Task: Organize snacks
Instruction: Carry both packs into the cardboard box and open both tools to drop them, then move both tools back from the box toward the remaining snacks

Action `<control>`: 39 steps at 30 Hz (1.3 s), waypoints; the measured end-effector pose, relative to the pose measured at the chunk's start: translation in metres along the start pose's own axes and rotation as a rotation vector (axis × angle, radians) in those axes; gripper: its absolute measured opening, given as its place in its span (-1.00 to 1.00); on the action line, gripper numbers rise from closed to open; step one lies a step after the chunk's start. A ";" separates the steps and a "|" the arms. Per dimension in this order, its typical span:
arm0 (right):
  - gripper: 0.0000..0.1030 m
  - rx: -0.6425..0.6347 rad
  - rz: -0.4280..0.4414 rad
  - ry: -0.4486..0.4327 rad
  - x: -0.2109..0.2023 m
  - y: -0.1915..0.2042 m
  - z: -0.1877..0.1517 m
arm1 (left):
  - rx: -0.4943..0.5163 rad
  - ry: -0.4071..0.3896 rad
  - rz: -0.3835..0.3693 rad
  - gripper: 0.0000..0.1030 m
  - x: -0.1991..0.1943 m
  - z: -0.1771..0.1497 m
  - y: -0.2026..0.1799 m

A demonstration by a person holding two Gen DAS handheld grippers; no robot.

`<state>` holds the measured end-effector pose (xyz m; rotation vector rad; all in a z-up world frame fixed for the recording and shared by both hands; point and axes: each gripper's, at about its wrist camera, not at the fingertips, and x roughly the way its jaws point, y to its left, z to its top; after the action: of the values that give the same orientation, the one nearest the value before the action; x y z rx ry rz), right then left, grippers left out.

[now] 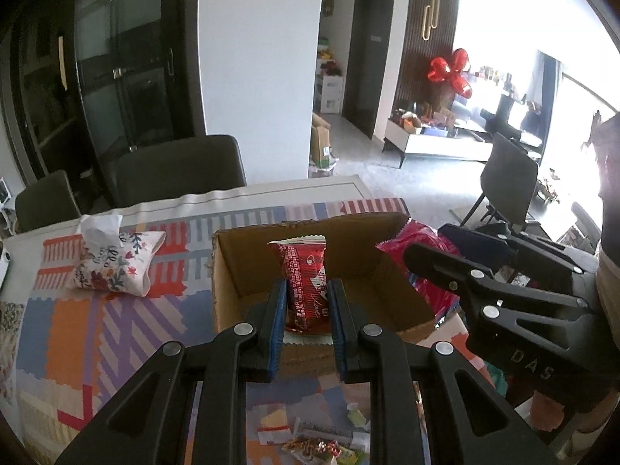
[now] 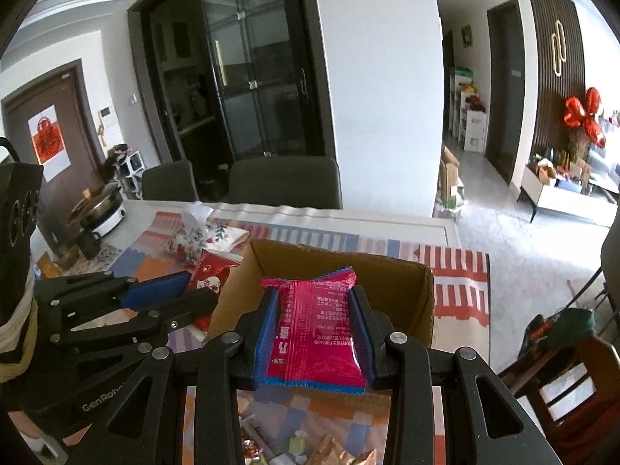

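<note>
The left gripper (image 1: 307,290) pinches a dark red foil snack packet (image 1: 305,283) above the open brown cardboard box (image 1: 248,267); beside it, the right gripper (image 2: 314,312) clamps a flat magenta snack pouch (image 2: 317,329) over the box.

Blown-out daylight from the right, dim left side, fisheye-curved edges, sharp centre

White pillar (image 1: 259,69), dark glass cabinet (image 2: 248,77), grey chairs (image 1: 174,168), bright window (image 1: 573,38)
</note>
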<state>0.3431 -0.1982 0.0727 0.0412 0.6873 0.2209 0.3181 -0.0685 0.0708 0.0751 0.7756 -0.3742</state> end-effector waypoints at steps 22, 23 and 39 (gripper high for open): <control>0.12 0.045 -0.123 -0.008 -0.048 0.004 -0.056 | 0.013 -0.079 0.130 0.11 -0.061 -0.062 -0.014; 0.12 0.047 -0.125 -0.006 -0.051 0.005 -0.061 | 0.019 -0.078 0.129 0.11 -0.062 -0.067 -0.015; 0.12 0.068 -0.094 0.086 -0.060 0.021 -0.137 | 0.025 0.021 0.070 0.11 -0.067 -0.149 -0.026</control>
<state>0.2078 -0.1952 0.0064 0.0642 0.7807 0.1094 0.1659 -0.0421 0.0123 0.1295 0.7867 -0.3168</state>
